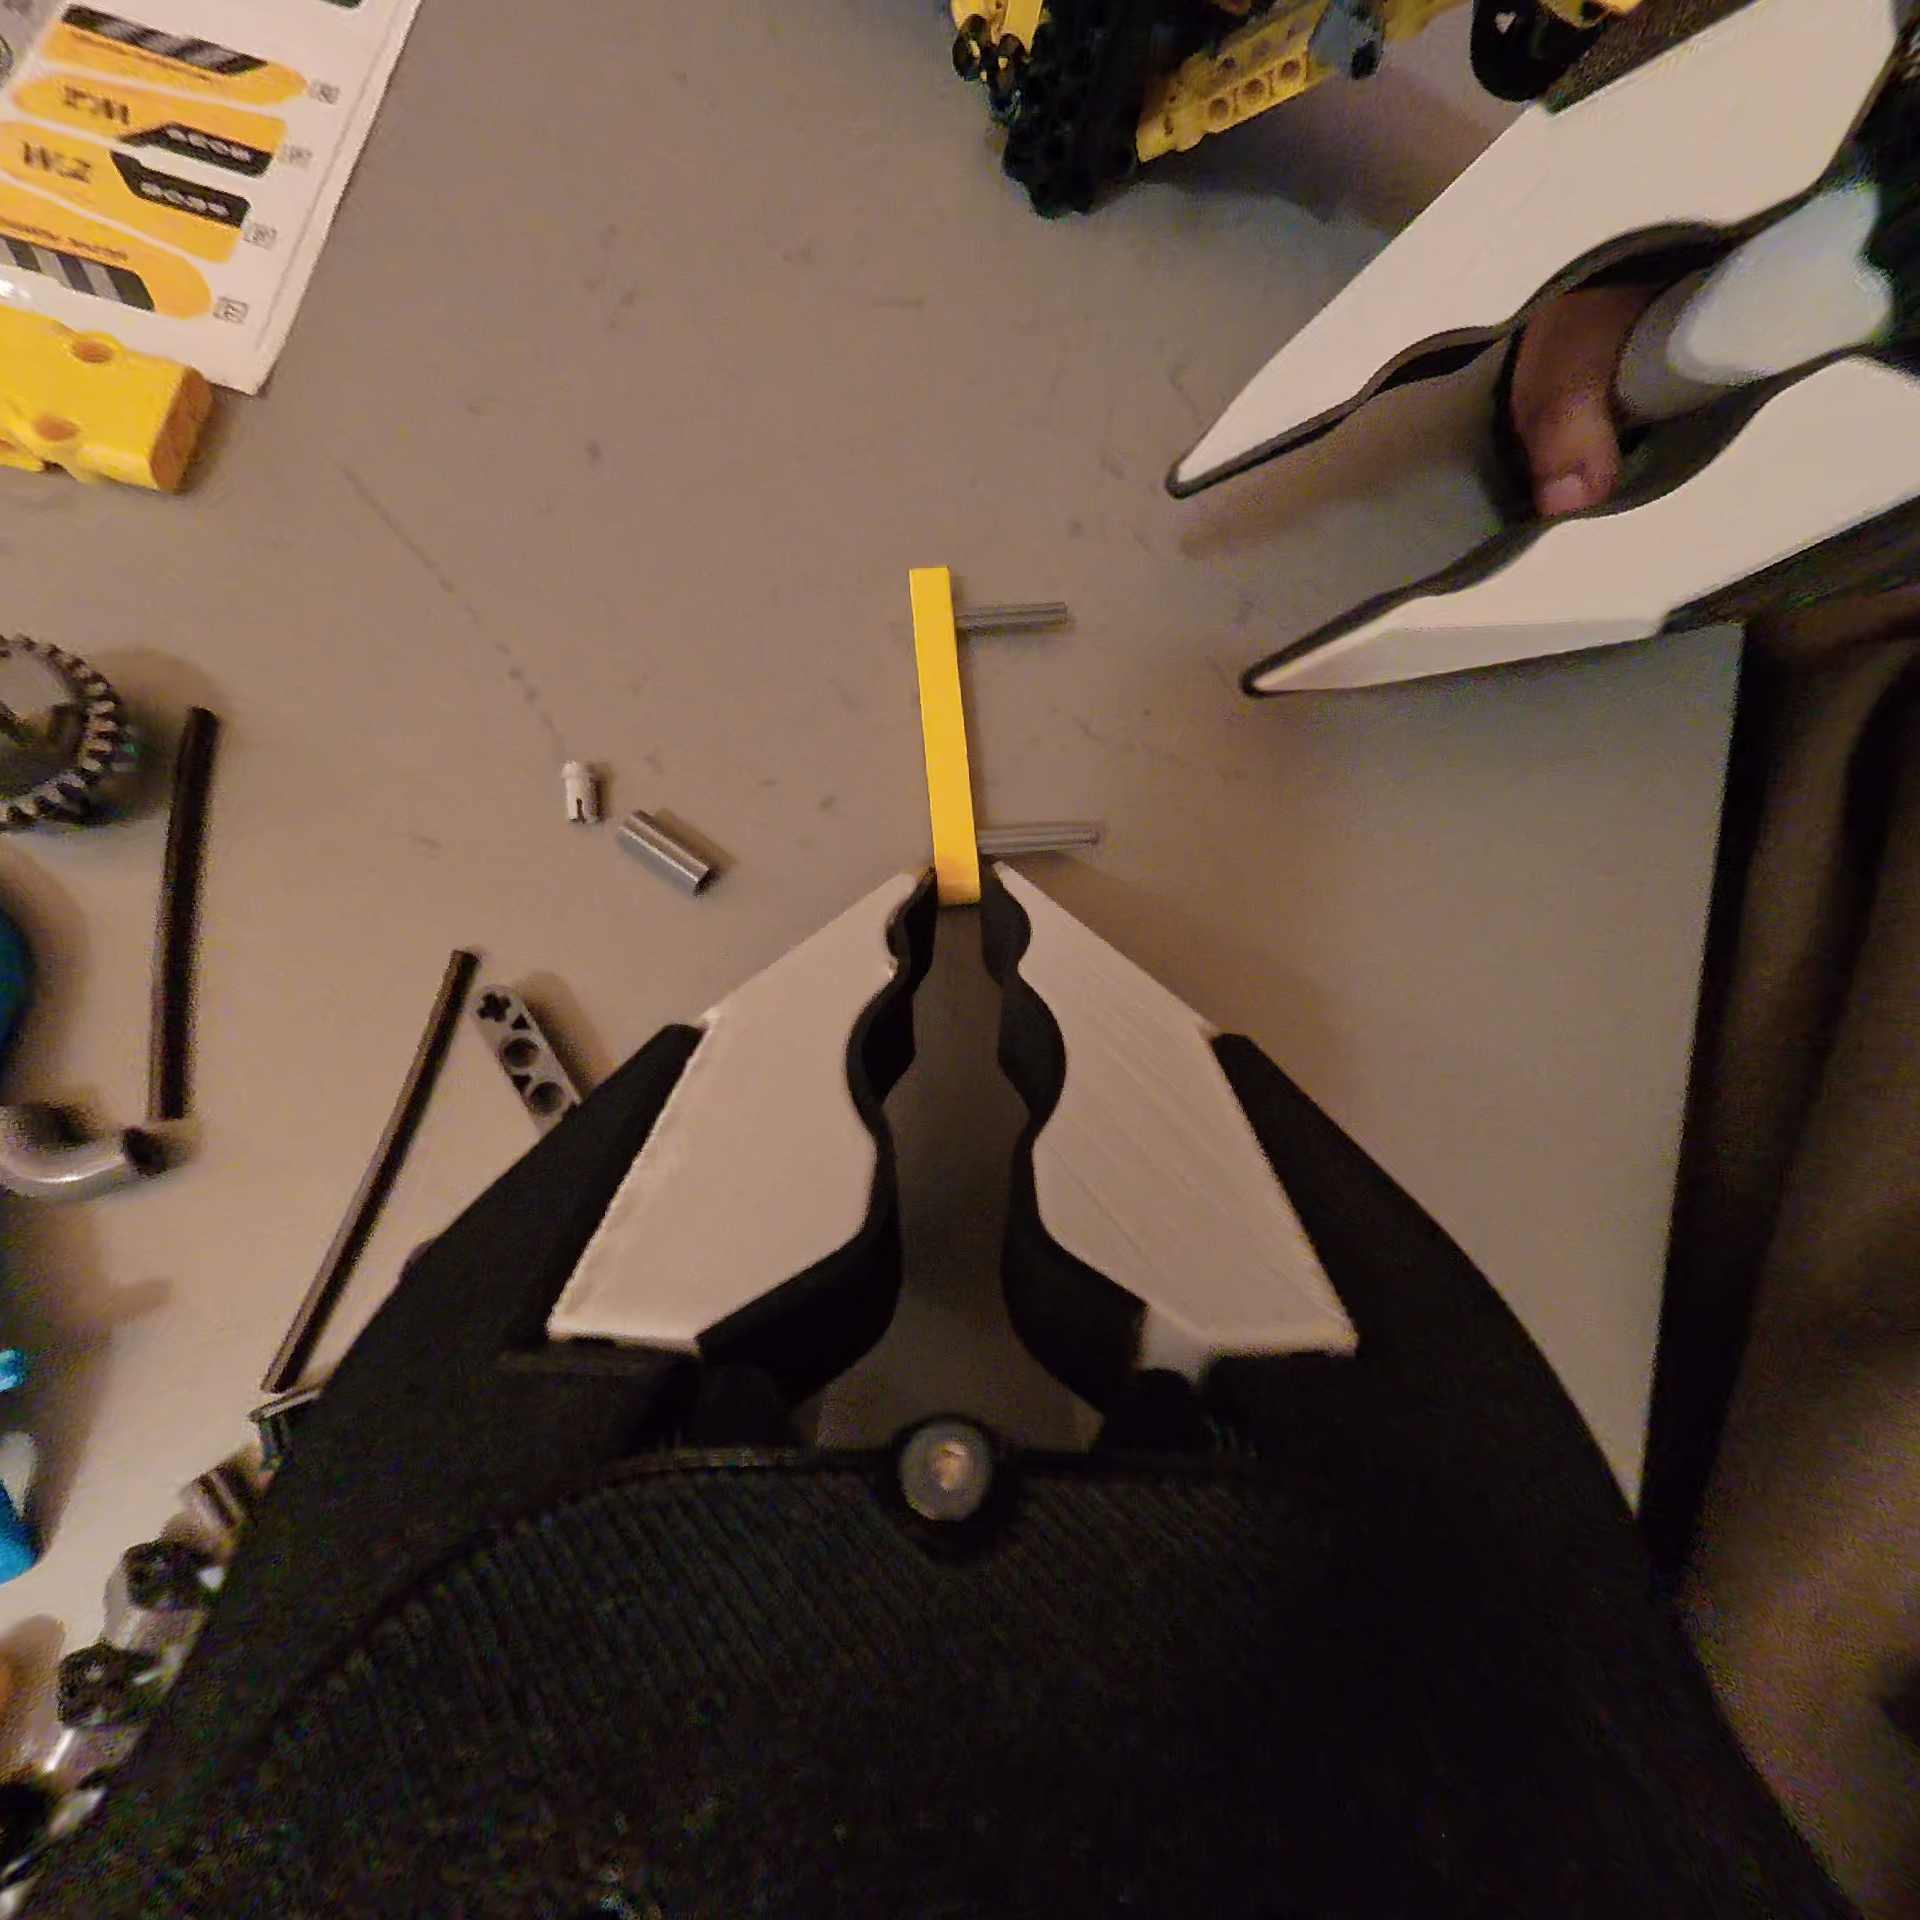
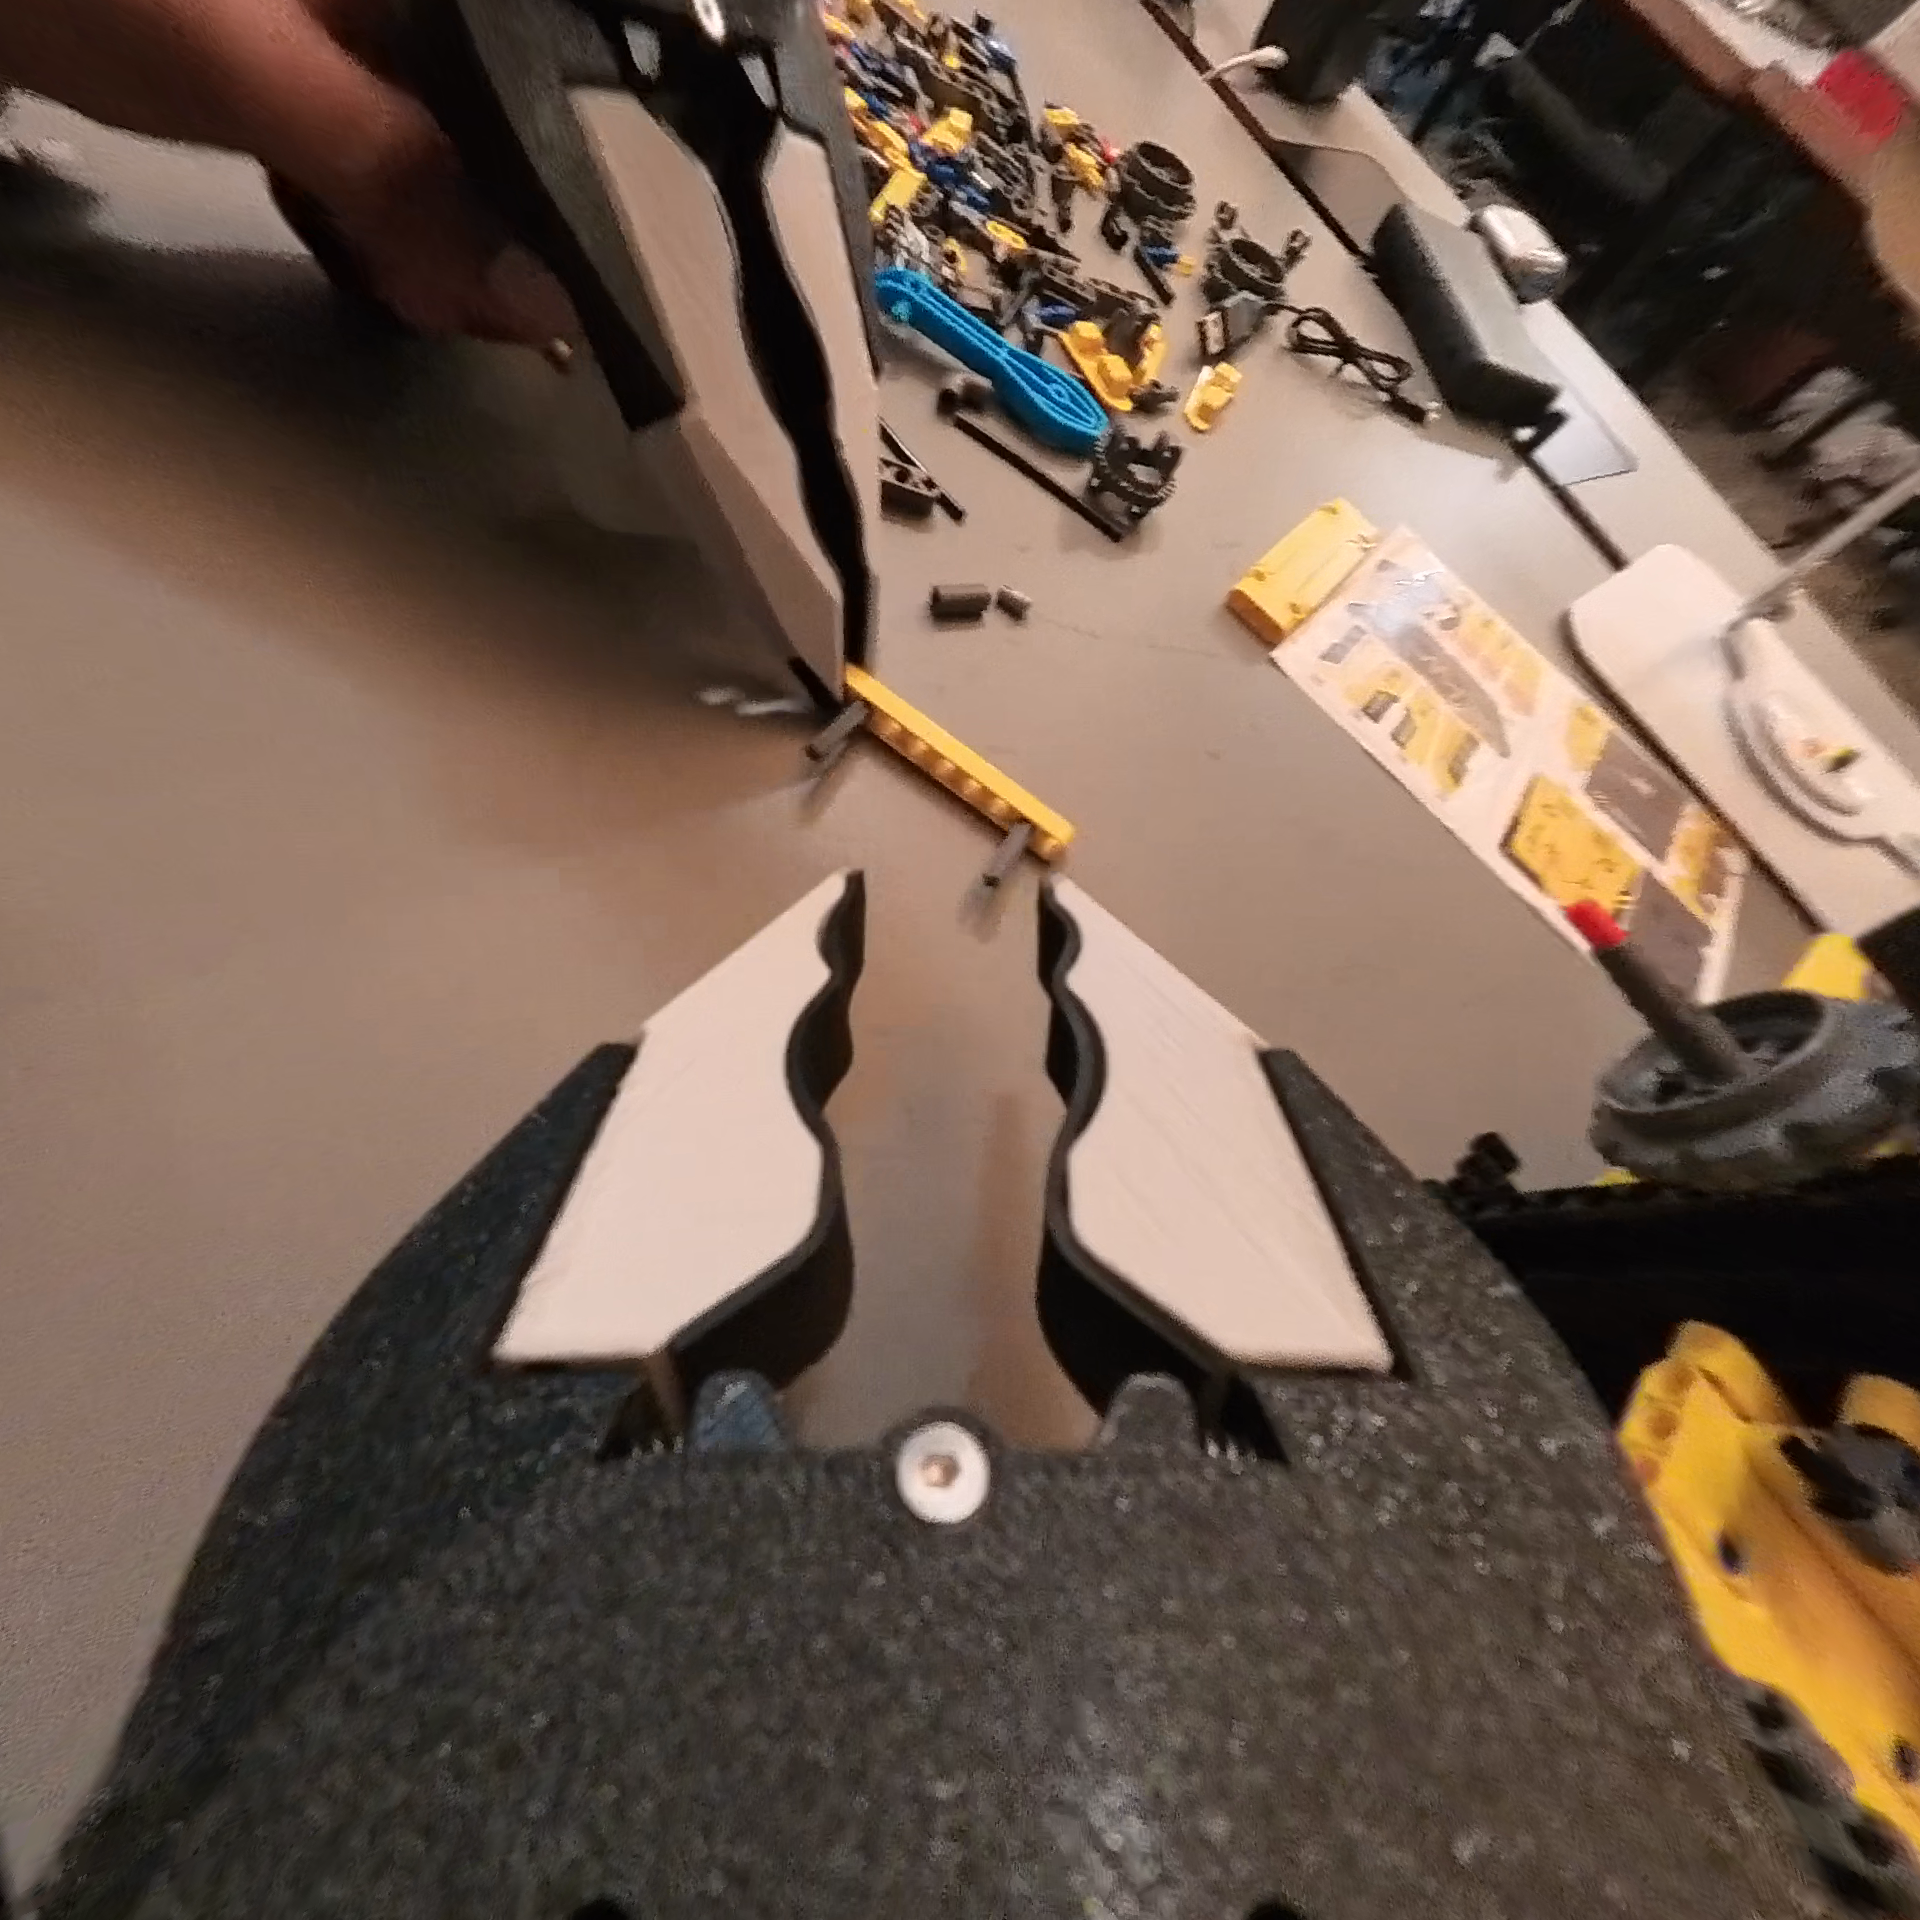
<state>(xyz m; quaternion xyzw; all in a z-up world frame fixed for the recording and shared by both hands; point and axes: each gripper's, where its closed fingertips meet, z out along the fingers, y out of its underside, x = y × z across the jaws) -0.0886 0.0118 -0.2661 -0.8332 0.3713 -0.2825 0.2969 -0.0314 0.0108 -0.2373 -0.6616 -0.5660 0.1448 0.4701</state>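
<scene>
L gripper [image 1: 957,883], white fingers w/ black wavy inner edges, has its jaws pinching the near end of a long thin yellow plastic beam [image 1: 943,727]. In the R wrist view the beam shows a row of round holes along its side and lies low over the grey counter [image 1: 675,468]; can't tell if it touches. Two short grey axle pins [image 1: 1023,615] stick out of the beam sideways, one near each end, both toward the R gripper.

R gripper [image 2: 951,894] has its jaws spread, nothing between them but counter. Its tips sit just beside the far-end pin and the beam's free end, not touching. A person's finger [image 1: 1558,416] shows between its fingers in the L wrist view.

Left of the beam on the counter: small white connector peg [image 1: 582,792], short grey sleeve tube [image 1: 670,852], grey flat lift-arm w/ holes [image 1: 525,1055], two long black axle rods [image 1: 182,914], dark toothed gear ring [image 1: 68,743]. Farther off: printed sticker sheet w/ yellow shapes [image 1: 156,156], yellow block panel [image 1: 94,410], part-built yellow-and-black model [image 1: 1143,94]. R wrist view adds a blue lattice arm [image 2: 987,364] among a heap of loose yellow, black, blue parts.
</scene>
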